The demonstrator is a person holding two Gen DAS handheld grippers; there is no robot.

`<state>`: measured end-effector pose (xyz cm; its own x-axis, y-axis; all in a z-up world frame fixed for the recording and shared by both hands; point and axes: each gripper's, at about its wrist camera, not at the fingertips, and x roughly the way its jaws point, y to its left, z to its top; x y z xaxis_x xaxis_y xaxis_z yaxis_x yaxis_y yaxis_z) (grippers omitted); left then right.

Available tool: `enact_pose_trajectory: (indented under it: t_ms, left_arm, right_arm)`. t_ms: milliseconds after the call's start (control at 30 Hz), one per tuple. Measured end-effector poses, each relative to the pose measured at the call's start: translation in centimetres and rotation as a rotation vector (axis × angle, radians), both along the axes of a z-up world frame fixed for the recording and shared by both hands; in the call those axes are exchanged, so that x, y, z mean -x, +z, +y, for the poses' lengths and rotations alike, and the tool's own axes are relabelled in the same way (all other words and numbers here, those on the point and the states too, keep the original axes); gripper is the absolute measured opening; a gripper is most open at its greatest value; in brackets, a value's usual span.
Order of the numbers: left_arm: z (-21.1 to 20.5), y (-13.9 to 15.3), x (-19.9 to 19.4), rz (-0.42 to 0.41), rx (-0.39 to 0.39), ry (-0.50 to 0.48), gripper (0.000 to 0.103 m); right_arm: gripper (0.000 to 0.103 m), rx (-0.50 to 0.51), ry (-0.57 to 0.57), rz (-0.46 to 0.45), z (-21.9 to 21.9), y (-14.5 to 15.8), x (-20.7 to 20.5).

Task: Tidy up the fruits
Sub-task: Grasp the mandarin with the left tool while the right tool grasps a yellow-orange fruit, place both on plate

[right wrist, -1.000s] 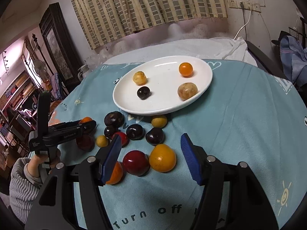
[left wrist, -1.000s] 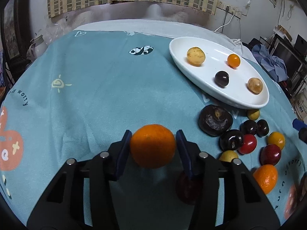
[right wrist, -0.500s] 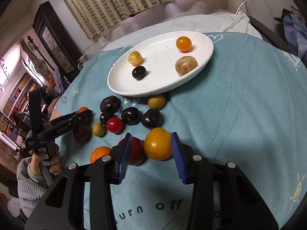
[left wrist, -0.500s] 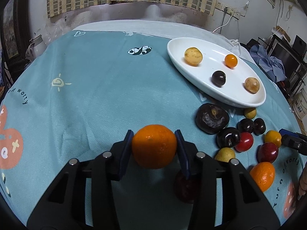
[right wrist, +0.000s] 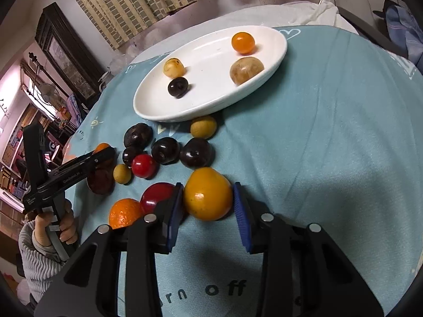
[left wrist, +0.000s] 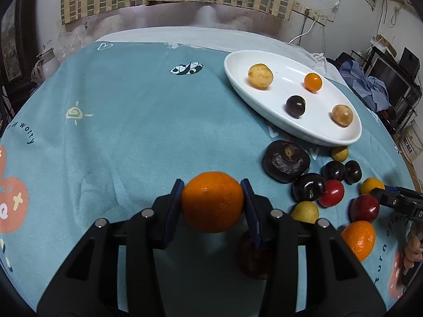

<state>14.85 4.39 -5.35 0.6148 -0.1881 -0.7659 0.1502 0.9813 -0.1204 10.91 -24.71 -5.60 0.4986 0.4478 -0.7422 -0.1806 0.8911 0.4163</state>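
Observation:
My left gripper (left wrist: 212,202) is shut on an orange mandarin (left wrist: 212,202) and holds it above the teal cloth. My right gripper (right wrist: 208,194) is shut on a yellow-orange fruit (right wrist: 208,194) at the near edge of the fruit cluster. A white oval plate (left wrist: 267,111) holds several small fruits: two tan ones, a small orange one and a dark one. It also shows in the right wrist view (right wrist: 211,105). Loose dark, red, yellow and orange fruits (right wrist: 169,150) lie on the cloth in front of the plate.
A teal printed cloth (left wrist: 132,121) covers the table. A dark red fruit (left wrist: 253,257) lies under my left gripper's right finger. The left gripper and hand show at the left of the right wrist view (right wrist: 66,174). Furniture and clothes stand beyond the table edge.
My right gripper moved forward and closed on the yellow-orange fruit. My left gripper kept hold of the mandarin and moved slightly.

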Motion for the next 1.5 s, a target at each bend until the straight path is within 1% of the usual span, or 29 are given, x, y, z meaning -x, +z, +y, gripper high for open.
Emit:
enact_pose_trajectory:
  t_ms: [67,167,233,367,433,500,633,767,900,933,967,1000,1033,1067,1100,1167,1233,1333,1400,1500]
  left_arm:
    - [-0.2,0.1,0.2,-0.007,0.000,-0.004,0.044]
    - [-0.3,0.6,0.6,-0.027,-0.001,-0.005,0.044]
    - [-0.5,1.7,0.9,-0.058,0.009,-0.006,0.044]
    - [-1.5,4.0,1.0,-0.105,0.014,-0.021,0.044]
    - [-2.9,5.1,0.0,-0.110,0.013,-0.047,0.044]
    - [-4.4,5.7,-1.2,-0.107,0.010,-0.069,0.044]
    - [-8.4,5.7,-3.8,-0.089,0.013,-0.138,0.044]
    - [-11.2,4.7,-5.5,-0.071,0.007,-0.184,0.044]
    - [-11.6,3.3,-6.6,-0.034,0.006,-0.195,0.045]
    - [-11.5,3.0,-6.8,-0.028,0.002,-0.194,0.046]
    - [-11.4,2.9,-6.9,-0.029,0.005,-0.192,0.050]
    - [-11.4,2.9,-7.0,-0.034,-0.002,-0.186,0.053]
    - [-11.4,2.9,-6.9,-0.037,-0.007,-0.188,0.055]
    - [-11.4,3.0,-6.9,-0.042,-0.012,-0.187,0.063]
    - [-11.3,3.1,-6.8,-0.051,-0.014,-0.180,0.066]
    - [-11.0,3.3,-6.6,-0.056,0.001,-0.180,0.067]
    - [-10.2,4.2,-6.1,-0.079,-0.002,-0.158,0.067]
    - [-7.9,5.5,-4.4,-0.116,0.012,-0.118,0.069]
    - [-6.2,6.0,-2.9,-0.131,0.013,-0.086,0.071]
    - [-4.6,5.3,-1.0,-0.133,-0.003,-0.053,0.071]
  right_arm:
    - [0.037,-0.006,-0.006,-0.017,-0.2,0.5,0.2]
    - [0.037,-0.028,-0.025,-0.074,-0.8,1.8,0.5]
    - [0.037,-0.039,-0.045,-0.118,-1.3,3.0,1.0]
    - [0.037,-0.076,-0.070,-0.163,-2.2,4.6,1.1]
    - [0.037,-0.065,-0.072,-0.177,-2.2,5.6,0.3]
    - [0.037,-0.030,-0.069,-0.189,-1.7,6.7,-0.9]
    - [0.038,-0.014,-0.069,-0.197,-0.6,8.1,-4.5]
    - [0.038,-0.035,-0.072,-0.169,0.4,7.2,-8.0]
    - [0.038,-0.033,-0.070,-0.149,1.6,5.5,-10.5]
    - [0.038,-0.029,-0.069,-0.134,1.8,5.1,-11.0]
    - [0.039,-0.022,-0.067,-0.116,1.9,4.7,-11.5]
    - [0.040,-0.012,-0.069,-0.104,2.0,4.3,-11.9]
    - [0.052,-0.001,-0.077,-0.107,1.9,4.3,-12.0]
    - [0.062,0.017,-0.090,-0.119,1.8,4.3,-11.9]
    - [0.062,0.034,-0.099,-0.155,1.6,4.7,-11.5]
    - [0.061,0.055,-0.097,-0.198,1.5,5.4,-10.9]
    - [0.061,0.041,-0.102,-0.230,1.2,6.4,-9.8]
    - [0.061,0.021,-0.101,-0.279,0.3,8.2,-7.3]
    - [0.061,0.029,-0.102,-0.307,-0.1,9.1,-5.6]
    - [0.061,0.035,-0.110,-0.309,-0.7,9.2,-3.4]
